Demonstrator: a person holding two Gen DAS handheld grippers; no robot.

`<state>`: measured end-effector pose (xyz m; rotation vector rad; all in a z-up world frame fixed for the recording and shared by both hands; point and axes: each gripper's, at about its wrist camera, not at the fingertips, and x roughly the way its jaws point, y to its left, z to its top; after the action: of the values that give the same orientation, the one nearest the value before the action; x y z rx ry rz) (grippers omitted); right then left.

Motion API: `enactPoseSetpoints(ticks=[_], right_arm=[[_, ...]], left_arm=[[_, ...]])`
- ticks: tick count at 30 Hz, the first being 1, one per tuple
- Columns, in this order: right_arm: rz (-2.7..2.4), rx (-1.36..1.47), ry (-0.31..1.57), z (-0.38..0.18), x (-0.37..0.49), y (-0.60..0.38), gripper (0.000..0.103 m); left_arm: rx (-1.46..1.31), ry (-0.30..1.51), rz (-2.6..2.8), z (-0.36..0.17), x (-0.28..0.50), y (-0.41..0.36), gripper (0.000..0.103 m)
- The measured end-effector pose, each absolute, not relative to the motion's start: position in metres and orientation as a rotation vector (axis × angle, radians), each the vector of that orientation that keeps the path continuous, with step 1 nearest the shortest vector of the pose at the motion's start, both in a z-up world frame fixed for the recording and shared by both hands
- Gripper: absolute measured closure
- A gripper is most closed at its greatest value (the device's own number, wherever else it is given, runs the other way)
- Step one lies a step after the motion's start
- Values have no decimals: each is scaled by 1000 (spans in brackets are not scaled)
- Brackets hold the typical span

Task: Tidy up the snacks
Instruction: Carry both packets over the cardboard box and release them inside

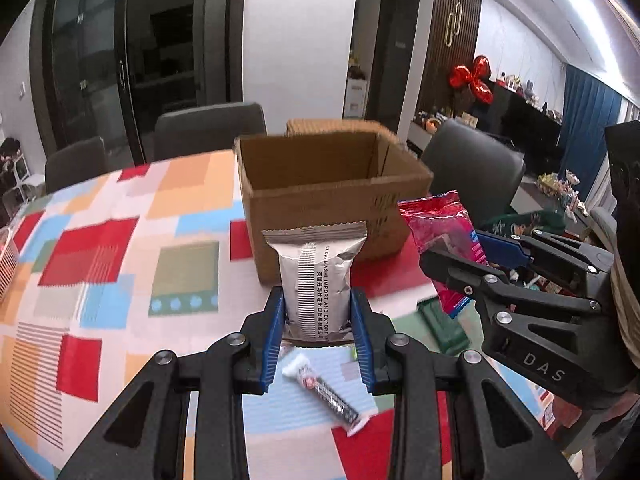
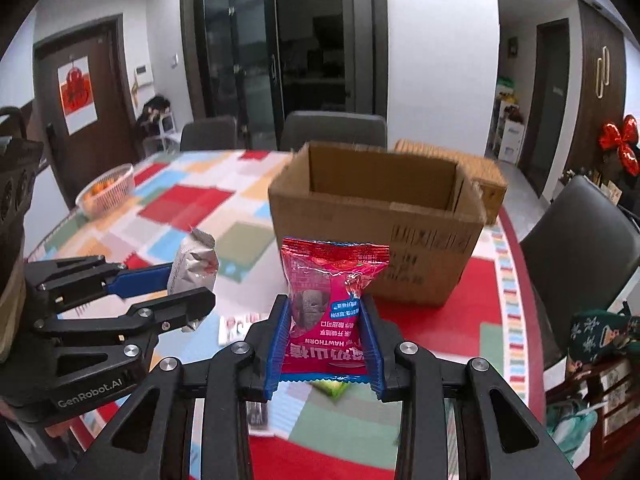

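Note:
My left gripper (image 1: 318, 312) is shut on a silver foil snack packet (image 1: 316, 280), held upright above the table. My right gripper (image 2: 324, 320) is shut on a pink-red hawthorn snack packet (image 2: 334, 300), also upright. Each gripper shows in the other's view: the right gripper (image 1: 464, 256) with its pink packet (image 1: 440, 232) at the right, the left gripper (image 2: 176, 288) with the silver packet (image 2: 194, 264) at the left. An open cardboard box (image 1: 332, 200) (image 2: 380, 216) stands on the table just beyond both packets. A small dark snack bar (image 1: 324, 390) lies on the cloth below my left gripper.
The table carries a colourful checked cloth (image 1: 120, 248). A basket of orange fruit (image 2: 108, 192) sits at the far left. A second corrugated box (image 2: 484, 176) stands behind the open one. Grey chairs (image 1: 208, 128) (image 2: 580, 240) ring the table. A green packet (image 2: 332, 386) lies under my right gripper.

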<state>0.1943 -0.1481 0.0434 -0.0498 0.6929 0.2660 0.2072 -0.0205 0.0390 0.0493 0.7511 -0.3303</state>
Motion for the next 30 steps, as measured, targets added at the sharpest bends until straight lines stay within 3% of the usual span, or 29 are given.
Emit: enactPoseSetpoints(ticks=[17, 30], right_arm=[[202, -54, 561, 109, 241, -166, 68], [167, 40, 628, 102, 315, -184, 68]], left_arm=[[41, 675, -321, 90, 274, -34, 70], [33, 742, -307, 88, 341, -39, 70]])
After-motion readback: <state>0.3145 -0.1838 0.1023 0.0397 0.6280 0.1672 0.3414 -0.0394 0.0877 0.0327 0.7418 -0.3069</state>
